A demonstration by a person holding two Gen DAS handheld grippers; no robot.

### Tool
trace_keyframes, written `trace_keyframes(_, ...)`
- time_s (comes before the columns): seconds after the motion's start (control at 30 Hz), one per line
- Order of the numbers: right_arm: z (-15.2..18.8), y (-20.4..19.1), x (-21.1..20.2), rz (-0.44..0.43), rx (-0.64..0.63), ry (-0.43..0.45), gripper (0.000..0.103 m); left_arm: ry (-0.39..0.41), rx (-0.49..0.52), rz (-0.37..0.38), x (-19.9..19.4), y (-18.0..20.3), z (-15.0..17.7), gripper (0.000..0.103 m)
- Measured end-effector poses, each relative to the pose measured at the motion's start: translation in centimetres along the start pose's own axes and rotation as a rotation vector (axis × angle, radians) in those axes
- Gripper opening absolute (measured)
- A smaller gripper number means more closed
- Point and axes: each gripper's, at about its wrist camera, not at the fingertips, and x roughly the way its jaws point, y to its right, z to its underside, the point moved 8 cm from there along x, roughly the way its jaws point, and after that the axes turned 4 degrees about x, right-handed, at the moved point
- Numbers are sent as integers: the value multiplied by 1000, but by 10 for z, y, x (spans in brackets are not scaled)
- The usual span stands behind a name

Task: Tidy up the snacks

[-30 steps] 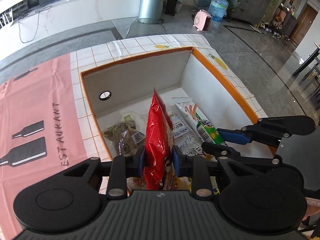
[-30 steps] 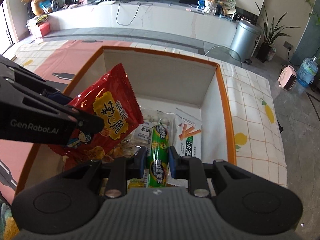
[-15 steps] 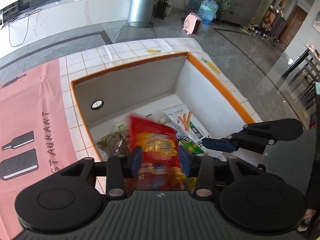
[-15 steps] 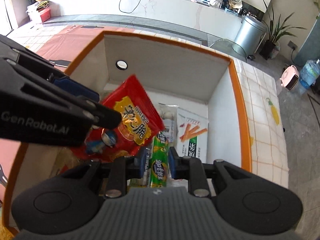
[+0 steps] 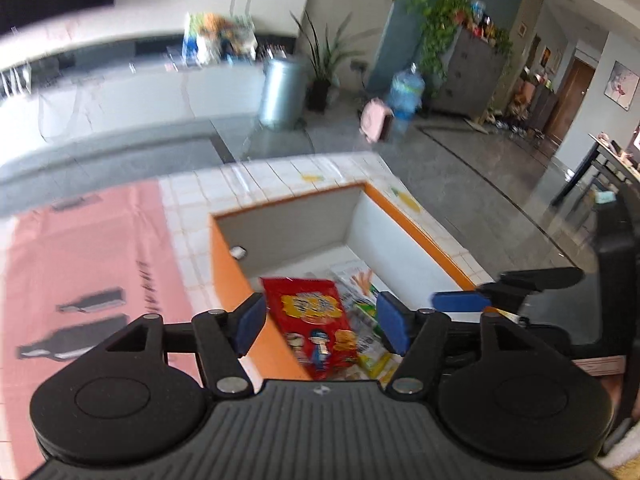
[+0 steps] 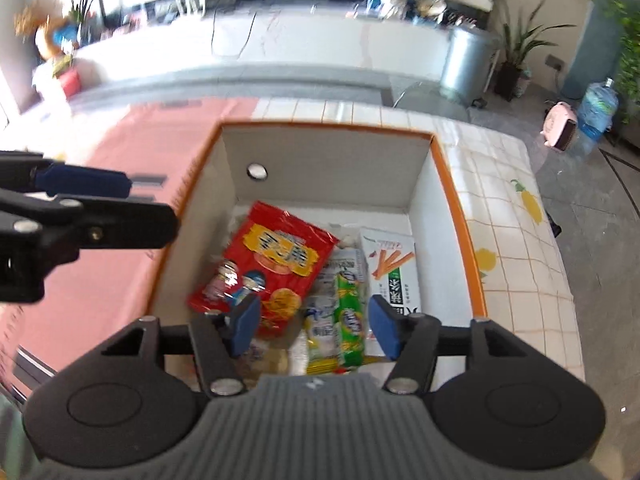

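Note:
An orange-rimmed box (image 6: pixel 456 208) with white inner walls stands on the tiled table. A red chip bag (image 6: pixel 272 264) lies flat inside it at the left; it also shows in the left wrist view (image 5: pixel 312 316). A green tube snack (image 6: pixel 350 316) lies beside it, with a white stick-snack box (image 6: pixel 394 272) at the right. My left gripper (image 5: pixel 322 324) is open and empty above the box's near left edge. My right gripper (image 6: pixel 314 324) is open and empty above the green tube.
The box (image 5: pixel 412 220) sits on a white tiled tablecloth (image 6: pixel 516 248) with a pink printed section (image 5: pixel 80 264) at its left. More small packets lie under the red bag. A grey bin (image 6: pixel 464 60) and a pink heater (image 6: pixel 560 128) stand on the floor beyond.
My left gripper opened and the red chip bag dropped flat into the box. My right gripper opened and let go of the green tube snack. Both grippers rose and pulled back.

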Motion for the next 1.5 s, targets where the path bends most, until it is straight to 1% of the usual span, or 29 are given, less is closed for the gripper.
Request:
trace_keyframes(0.13, 7, -16, -34, -10, 25, 98, 70, 88, 34, -82, -36, -2, 2, 75)
trace_keyframes(0.2, 10, -24, -50, -22, 47, 142, 77, 125, 46, -112, -52, -3, 5, 77)
trace_keyframes(0.27, 15, -31, -65, -34, 70, 181, 79, 154, 54, -146, -66, -2, 8, 82)
trace_keyframes(0.3, 18, -35, -72, -36, 79, 197, 80, 167, 59, -163, -75, -3, 10, 83)
trace_keyframes(0.37, 24, -41, -87, -23, 86, 229, 82, 188, 66, -191, -87, -2, 14, 85)
trace_keyframes(0.43, 31, -47, -99, -2, 79, 264, 82, 208, 68, -219, -99, -2, 19, 89)
trace_keyframes(0.47, 34, -50, -105, 6, 73, 282, 85, 223, 69, -233, -105, -2, 23, 89)
trace_keyframes(0.5, 39, -53, -110, 15, 69, 298, 90, 234, 69, -249, -109, -2, 26, 89)
trace_keyframes(0.53, 42, -55, -114, 22, 65, 313, 92, 239, 67, -265, -113, -1, 30, 90)
trace_keyframes(0.63, 55, -63, -128, 35, 54, 351, 94, 238, 54, -313, -119, 1, 44, 91)
trace_keyframes(0.67, 58, -65, -131, 36, 54, 356, 96, 230, 48, -326, -121, 2, 48, 92)
trace_keyframes(0.8, 73, -70, -144, 22, 62, 377, 97, 213, 27, -356, -125, 3, 64, 92)
trace_keyframes(0.9, 82, -72, -151, 15, 61, 381, 99, 194, 2, -382, -130, 1, 76, 92)
trace_keyframes(1.17, 104, -66, -153, 49, 70, 366, 99, 145, -67, -422, -133, -3, 110, 92)
trace_keyframes(1.37, 112, -61, -155, 63, 58, 371, 99, 129, -77, -455, -132, 5, 117, 92)
trace_keyframes(1.5, 120, -58, -156, 63, 58, 365, 99, 120, -59, -471, -133, 14, 115, 92)
